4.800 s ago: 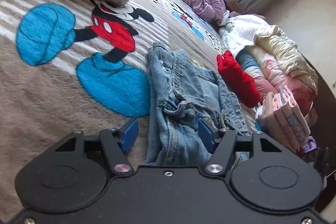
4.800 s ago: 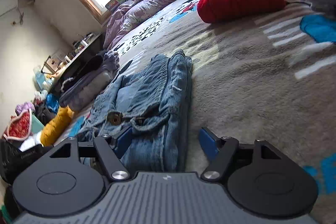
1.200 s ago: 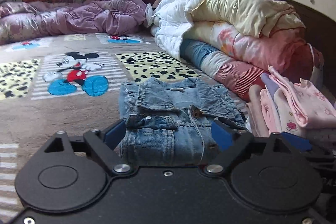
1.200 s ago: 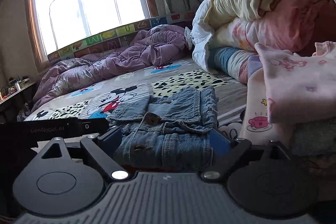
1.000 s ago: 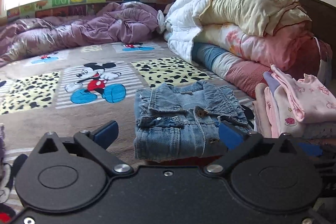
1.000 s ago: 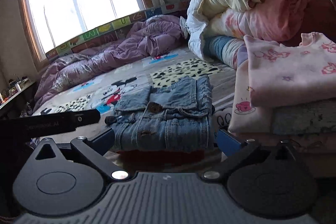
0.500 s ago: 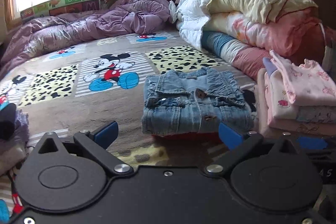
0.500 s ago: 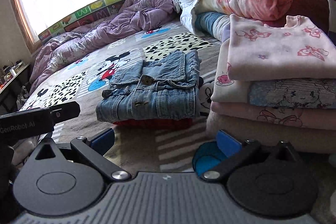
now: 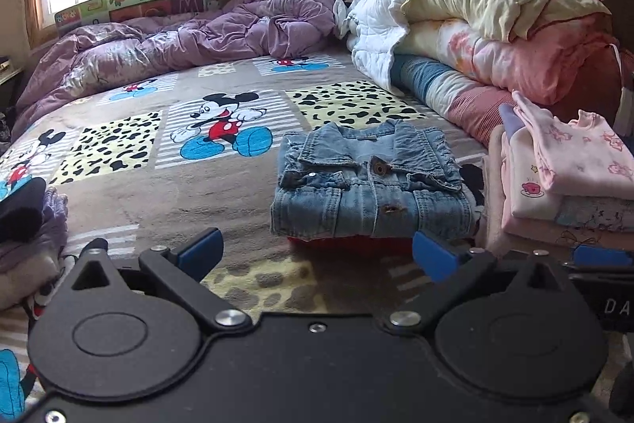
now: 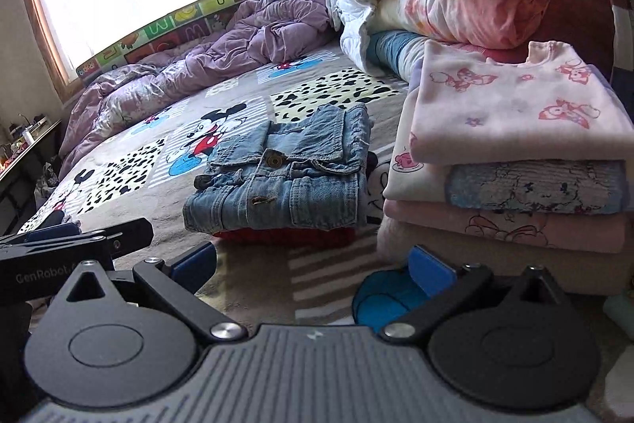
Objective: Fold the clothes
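A: Start close in. What are the grippers doing?

B: The left gripper (image 9: 315,256) has its jaws spread wide with nothing between them, hanging over the blanket (image 9: 130,185) short of the clothes. The right gripper (image 10: 313,266) is the same: jaws apart, empty, just in front of the stack of folded clothes (image 10: 511,181).

A: So the denim jacket (image 9: 372,185) is done?

B: I judge so. It lies as a neat rectangle, collar on top, button placket down the middle, sleeves tucked out of sight, hem edge facing the grippers. Neither gripper touches it.

A: Where exactly is it?

B: Near the bed's right side, resting on a folded red garment (image 10: 285,236) whose edge shows beneath it, just beside the pink stack on its right.

A: Anything left to fold?

B: Possibly. At the left edge of the left wrist view there is a rumpled pile of dark and lilac clothes (image 9: 27,224); I cannot tell whether it is folded. Farther back lie the crumpled purple quilt (image 9: 178,38) under the window and the rolled bedding (image 9: 487,26) at the headboard.
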`<state>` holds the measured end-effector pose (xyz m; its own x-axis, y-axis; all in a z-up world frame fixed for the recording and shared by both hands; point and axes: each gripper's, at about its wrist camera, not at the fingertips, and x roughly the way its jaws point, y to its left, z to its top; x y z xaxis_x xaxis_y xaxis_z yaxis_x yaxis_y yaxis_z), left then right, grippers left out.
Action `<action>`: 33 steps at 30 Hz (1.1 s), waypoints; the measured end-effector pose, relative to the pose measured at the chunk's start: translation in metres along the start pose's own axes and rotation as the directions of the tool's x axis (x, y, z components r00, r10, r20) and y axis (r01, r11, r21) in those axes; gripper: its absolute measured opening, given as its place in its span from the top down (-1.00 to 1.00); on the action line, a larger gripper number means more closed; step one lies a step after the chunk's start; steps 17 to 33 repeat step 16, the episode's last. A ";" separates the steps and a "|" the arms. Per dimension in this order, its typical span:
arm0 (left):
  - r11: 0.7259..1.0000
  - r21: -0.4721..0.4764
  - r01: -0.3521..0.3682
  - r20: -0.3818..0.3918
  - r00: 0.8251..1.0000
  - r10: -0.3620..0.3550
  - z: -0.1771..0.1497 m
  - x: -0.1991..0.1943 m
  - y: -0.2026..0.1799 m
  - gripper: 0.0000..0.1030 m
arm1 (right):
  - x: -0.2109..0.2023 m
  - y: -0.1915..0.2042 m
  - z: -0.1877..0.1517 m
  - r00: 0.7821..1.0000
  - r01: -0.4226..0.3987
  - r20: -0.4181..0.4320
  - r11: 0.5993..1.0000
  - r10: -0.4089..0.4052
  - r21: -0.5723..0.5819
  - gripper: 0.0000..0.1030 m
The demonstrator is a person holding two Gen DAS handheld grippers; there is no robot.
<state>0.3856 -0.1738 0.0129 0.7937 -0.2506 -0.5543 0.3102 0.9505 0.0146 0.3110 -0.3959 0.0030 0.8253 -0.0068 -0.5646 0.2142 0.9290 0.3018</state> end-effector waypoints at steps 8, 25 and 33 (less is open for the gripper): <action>1.000 0.004 -0.026 0.003 1.000 0.026 -0.002 -0.008 -0.001 -1.00 | -0.008 0.003 0.002 1.000 -0.012 0.014 1.000 0.012 -0.004 -1.00; 0.998 -0.021 -0.062 0.032 0.998 0.063 -0.002 -0.017 0.004 -0.97 | -0.010 0.006 0.001 1.000 -0.019 0.009 1.000 0.019 -0.007 -0.99; 0.998 -0.021 -0.062 0.032 0.998 0.063 -0.002 -0.017 0.004 -0.97 | -0.010 0.006 0.001 1.000 -0.019 0.009 1.000 0.019 -0.007 -0.99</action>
